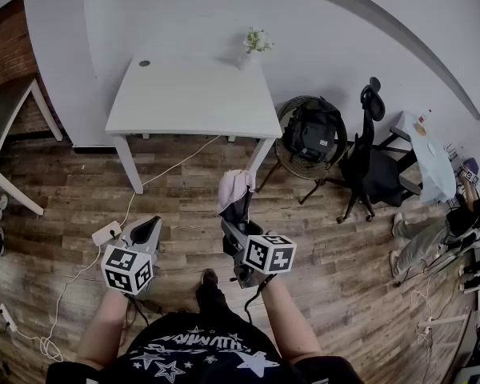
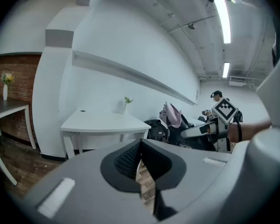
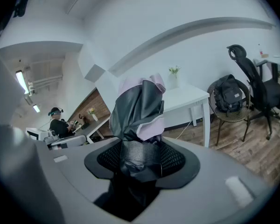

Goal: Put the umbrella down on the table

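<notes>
A folded pink and dark grey umbrella (image 1: 234,189) stands up out of my right gripper (image 1: 238,229), whose jaws are shut on its lower part. In the right gripper view the umbrella (image 3: 140,106) fills the middle, clamped between the ribbed pads of that gripper (image 3: 141,155). The white table (image 1: 192,94) stands ahead against the wall, some way beyond both grippers. My left gripper (image 1: 150,226) is held beside the right one, over the wooden floor, shut on nothing. From the left gripper view, its pads (image 2: 130,160) meet, and the umbrella (image 2: 173,115) shows to the right.
A small vase of flowers (image 1: 256,42) sits at the table's far right corner. A backpack on a round chair (image 1: 312,130) and a black office chair (image 1: 368,158) stand right of the table. A power strip (image 1: 106,232) with cable lies on the floor. A dark table (image 1: 4,118) is far left.
</notes>
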{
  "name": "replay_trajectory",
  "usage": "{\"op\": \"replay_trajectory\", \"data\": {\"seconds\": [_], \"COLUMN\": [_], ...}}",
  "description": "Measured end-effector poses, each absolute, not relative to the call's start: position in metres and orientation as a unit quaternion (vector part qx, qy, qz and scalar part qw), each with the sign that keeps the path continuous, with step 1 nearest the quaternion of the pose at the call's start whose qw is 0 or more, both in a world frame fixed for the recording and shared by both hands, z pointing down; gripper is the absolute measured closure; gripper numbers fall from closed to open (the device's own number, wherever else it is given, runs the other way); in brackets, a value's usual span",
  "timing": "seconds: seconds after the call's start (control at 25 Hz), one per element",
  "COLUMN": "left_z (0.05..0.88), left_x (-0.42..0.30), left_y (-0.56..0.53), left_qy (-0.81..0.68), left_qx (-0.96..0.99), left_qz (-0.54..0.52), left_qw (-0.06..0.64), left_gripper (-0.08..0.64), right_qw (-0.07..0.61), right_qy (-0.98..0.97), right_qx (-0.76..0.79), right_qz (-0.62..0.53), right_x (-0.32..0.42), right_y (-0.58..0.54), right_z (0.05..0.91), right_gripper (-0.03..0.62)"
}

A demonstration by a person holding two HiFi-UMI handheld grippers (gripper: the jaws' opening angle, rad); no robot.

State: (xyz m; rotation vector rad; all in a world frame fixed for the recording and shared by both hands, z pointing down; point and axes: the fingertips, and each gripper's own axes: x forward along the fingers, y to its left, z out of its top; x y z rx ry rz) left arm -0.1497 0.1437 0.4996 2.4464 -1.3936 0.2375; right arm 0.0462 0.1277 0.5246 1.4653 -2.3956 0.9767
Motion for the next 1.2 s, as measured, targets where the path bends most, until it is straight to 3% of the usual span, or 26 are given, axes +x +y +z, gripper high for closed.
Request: {"op": "replay_trajectory", "data": {"seconds": [1.2], "left_z": [0.517], "left_x": [-0.191], "left_y": [0.219], "left_qy": [-0.507], "left_qx": [0.841], "left_qz": [0.068], "left_qw": [0.176], "left_gripper": [0.557], "right_qw": [0.068], "right_qy": [-0.793], "right_qx": [0.502], "right_qz": [0.337], "right_x": [0.031], "right_y": [0.192], "right_z": [0.532], "right_gripper": [0.353]}}
